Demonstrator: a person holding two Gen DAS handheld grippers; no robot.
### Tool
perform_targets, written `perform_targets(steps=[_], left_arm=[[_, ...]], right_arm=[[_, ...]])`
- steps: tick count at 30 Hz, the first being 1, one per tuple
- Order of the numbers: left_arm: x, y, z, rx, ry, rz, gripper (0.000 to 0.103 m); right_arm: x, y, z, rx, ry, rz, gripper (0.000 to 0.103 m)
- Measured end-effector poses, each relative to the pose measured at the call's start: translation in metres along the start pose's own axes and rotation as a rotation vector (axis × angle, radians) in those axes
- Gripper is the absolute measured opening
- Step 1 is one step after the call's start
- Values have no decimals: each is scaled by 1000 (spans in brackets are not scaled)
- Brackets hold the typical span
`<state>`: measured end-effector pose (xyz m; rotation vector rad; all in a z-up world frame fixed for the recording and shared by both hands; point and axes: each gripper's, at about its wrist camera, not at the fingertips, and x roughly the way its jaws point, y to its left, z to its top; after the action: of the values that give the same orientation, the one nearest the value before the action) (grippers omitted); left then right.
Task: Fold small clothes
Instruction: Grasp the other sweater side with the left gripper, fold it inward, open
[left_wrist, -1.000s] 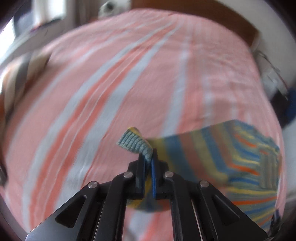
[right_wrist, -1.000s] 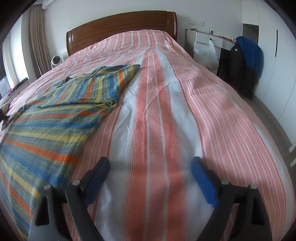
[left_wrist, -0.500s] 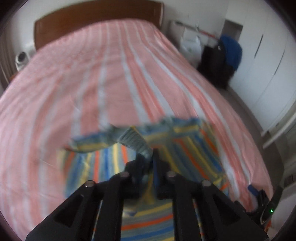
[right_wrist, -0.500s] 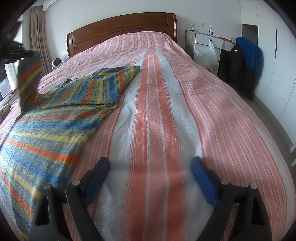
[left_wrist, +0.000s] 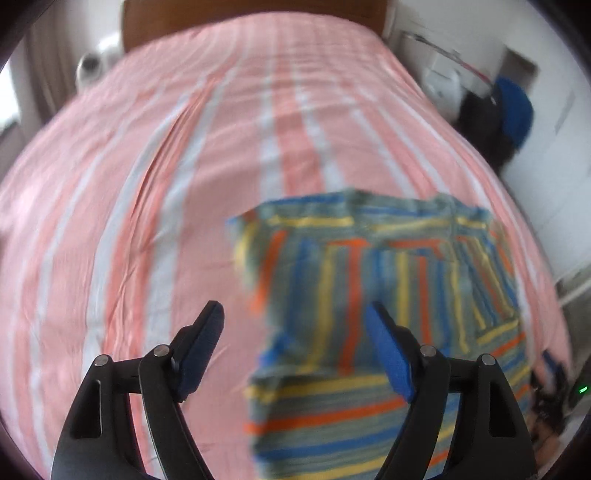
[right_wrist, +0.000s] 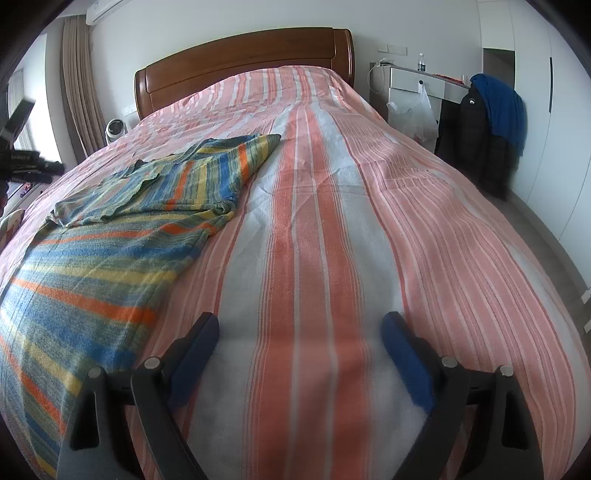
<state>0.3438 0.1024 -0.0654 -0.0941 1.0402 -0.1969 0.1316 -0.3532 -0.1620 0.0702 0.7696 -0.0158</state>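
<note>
1. Left wrist view: the left gripper (left_wrist: 295, 332) hangs above the bed (left_wrist: 147, 184). Its jaws have just been opening and now stand wide apart, with nothing pressed between the blue pads.
2. Left wrist view: the striped garment (left_wrist: 369, 277) lies flat on the bed's pink striped cover, towards the bed's right edge. It runs from under the gripper's right finger up to about the middle of the bed's length. The picture is blurred, so finer folds cannot be told.
3. Left wrist view: one part of the garment, with stripes running up and down, lies folded over a lower part whose stripes run crosswise.
4. Left wrist view: a wooden headboard (left_wrist: 258, 14) closes the far end of the bed. A blue cloth (left_wrist: 513, 110) hangs beyond the bed's right edge.
5. Right wrist view: the right gripper (right_wrist: 299, 343) is over the foot end of the bed (right_wrist: 406, 221). Its jaws are wide apart, with only bare cover between them.
6. Right wrist view: the striped garment (right_wrist: 110, 258) lies along the bed's left side, just beside the gripper's left finger. A sleeve part is folded across its upper half.
7. Right wrist view: the headboard (right_wrist: 243, 59) stands at the far end. A white cabinet (right_wrist: 417, 85) and dark and blue clothes (right_wrist: 495, 110) stand beyond the bed's right edge.
</note>
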Motion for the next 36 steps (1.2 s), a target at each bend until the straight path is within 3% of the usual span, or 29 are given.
perform_targets(steps=[2,4,6,8,10,13,15,20,21,25,28,31,32,34,36], left_arm=[[1,20,-11,-24,9,-76,79],[1,21,-26,16,2,-140,79],[10,9,-40,95,8,-132,76],[26,-7,-46,174,-5,-47,57],[34,-6,-54,144,-54,33,8],[28,21,-69,-55,-146,56,5],[27,30,-81,-116,-167,52,5],[27,25,-83,-75,-121,45,9],[25,26,-82,-74,-106,40,14],[8,32,-82,-74,-94,-33,67],[-8,36,-78,-70,-159,-51,77],[-1,47,-65,-138,-173,-2,75],[6,52,-61,-173,-166,7,72],[25,64,-57,-251,-128,-2,52],[37,69,-62,-275,-123,-13,52]], right_arm=[[0,0,0,-1,0,-1,89],[0,0,0,-1,0,-2,89],[0,0,-1,-3,-1,-4,89],[0,0,-1,-5,-1,-7,89],[0,1,-1,-7,-1,-8,89],[0,1,-1,-7,0,-9,89],[0,1,-1,-7,-1,-9,89],[0,1,-1,-5,-3,-5,89],[0,0,-1,-5,-4,-5,89],[0,0,-2,-5,-3,-5,89],[0,0,-1,-5,-2,-5,89],[2,-1,6,-15,54,34,94],[2,-1,10,-25,82,59,97],[2,-1,21,-55,151,90,97],[-3,3,39,-70,200,130,94]])
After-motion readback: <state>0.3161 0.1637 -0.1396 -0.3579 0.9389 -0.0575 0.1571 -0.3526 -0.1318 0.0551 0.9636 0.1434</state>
